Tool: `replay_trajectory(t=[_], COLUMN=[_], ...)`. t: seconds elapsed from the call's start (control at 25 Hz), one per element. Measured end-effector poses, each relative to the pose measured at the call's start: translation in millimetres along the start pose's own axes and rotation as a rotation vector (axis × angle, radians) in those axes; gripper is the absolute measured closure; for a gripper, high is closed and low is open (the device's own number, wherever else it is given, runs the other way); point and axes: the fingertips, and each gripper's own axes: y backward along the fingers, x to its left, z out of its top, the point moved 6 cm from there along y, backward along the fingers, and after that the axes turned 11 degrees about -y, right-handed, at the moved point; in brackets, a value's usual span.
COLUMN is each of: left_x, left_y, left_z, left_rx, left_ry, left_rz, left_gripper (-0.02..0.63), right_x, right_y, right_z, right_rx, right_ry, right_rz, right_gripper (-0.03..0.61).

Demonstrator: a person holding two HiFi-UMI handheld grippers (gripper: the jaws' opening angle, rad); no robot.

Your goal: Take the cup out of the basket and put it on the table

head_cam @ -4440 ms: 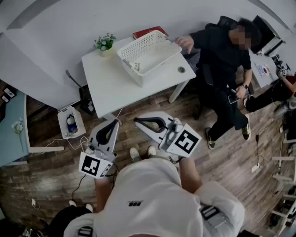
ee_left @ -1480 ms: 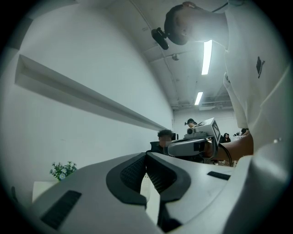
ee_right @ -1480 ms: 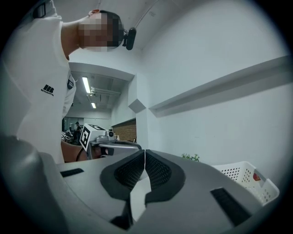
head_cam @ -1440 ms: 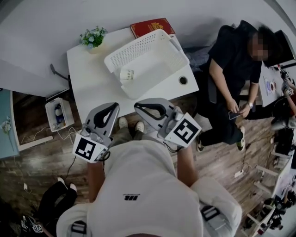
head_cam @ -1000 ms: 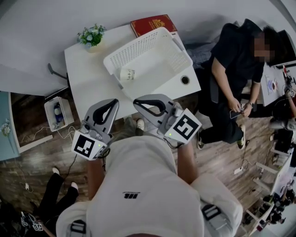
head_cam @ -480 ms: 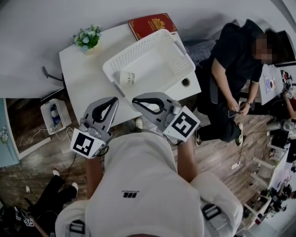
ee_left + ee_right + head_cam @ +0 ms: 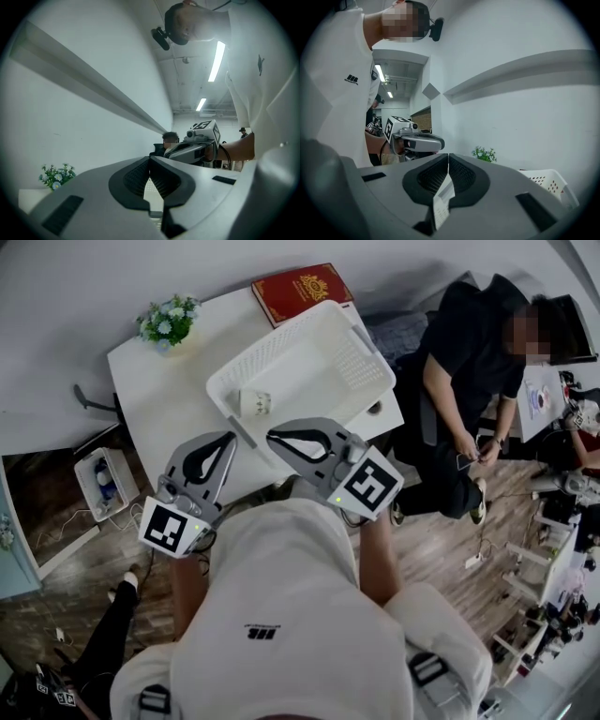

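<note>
The left gripper (image 7: pixel 228 437) and right gripper (image 7: pixel 272 436) hover side by side at the near edge of the table (image 7: pixel 155 409). Each has its jaws pressed together on nothing. Just beyond their tips, the cup (image 7: pixel 254 403) sits in the near corner of the white basket (image 7: pixel 291 345). Farther off are a potted plant (image 7: pixel 167 322) past the left gripper and a red book (image 7: pixel 300 292).
</note>
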Motion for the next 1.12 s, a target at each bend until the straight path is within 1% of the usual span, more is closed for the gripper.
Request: replay_trajectory(t=[0.16,0.4,0.6,0.76,1.12], left_x=[8,18,21,21,18], left_y=[-5,-13,-24,-30,-34], left_z=[0,-5,-12,-16,-20], left_rx=[0.004,0.029,0.057,0.066,0.089], left_ry=[0.015,0.022,0.033,0.040,0.045], left_rz=[0.011,0.058,0.107,0.144,0.202], left_gripper=[0.604,0.604,0.604,0.604,0.604], right_x=[-12,-31,-49,-60,-75], right_y=[-6,-17,-23,-29,-41], right_z=[1,0,-10,-22,-36], right_rx=[0.054,0.117,0.195,0.269,0.353], right_ry=[0.024,0.051,0.072,0.109,0.155], right_rz=[0.003,0.048,0.083,0.105,0.147], right_gripper=[0.563,0.563,0.563,0.563,0.561])
